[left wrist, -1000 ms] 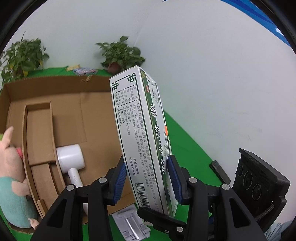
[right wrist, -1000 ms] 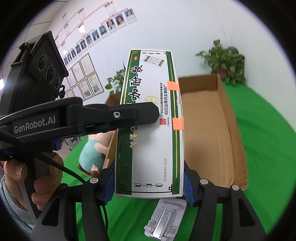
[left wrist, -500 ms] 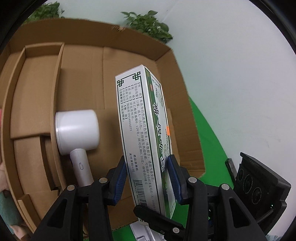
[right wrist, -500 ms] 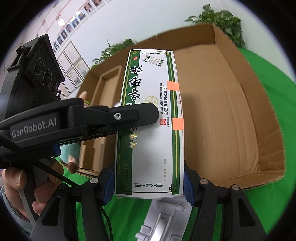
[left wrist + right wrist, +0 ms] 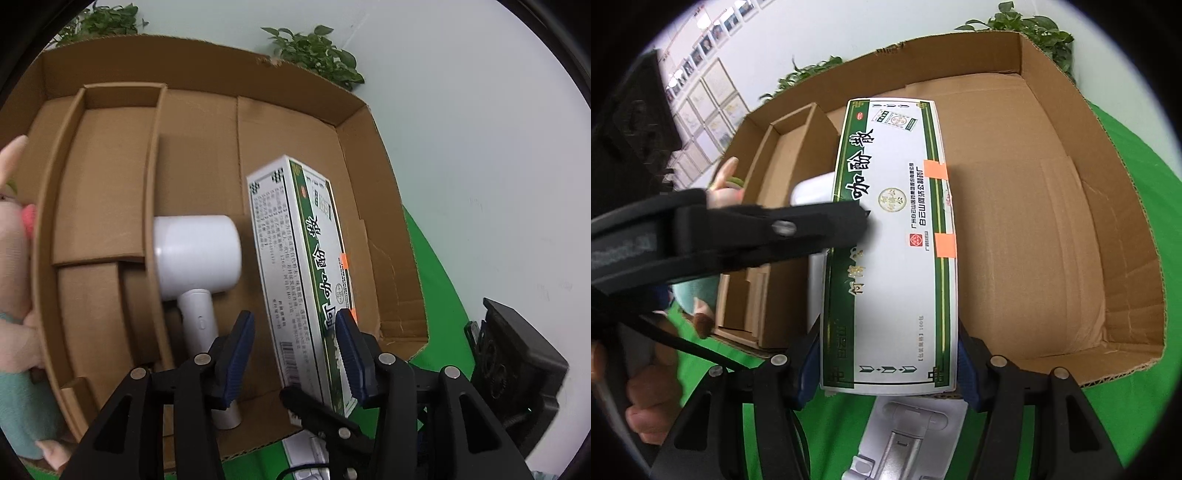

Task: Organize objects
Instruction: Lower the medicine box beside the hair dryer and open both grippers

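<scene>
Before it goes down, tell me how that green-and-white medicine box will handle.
Likely stiff: the medicine box keeps flat faces in the right gripper. Tall and narrow, so probably tippy on end. Smooth printed card may slip.

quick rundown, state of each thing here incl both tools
medicine box: closed, orange tape on its edge, held over the cardboard box
cardboard box: open-topped
hair dryer: lying inside the cardboard box
left tool: open, one pad off the medicine box
right tool: shut on the medicine box
</scene>
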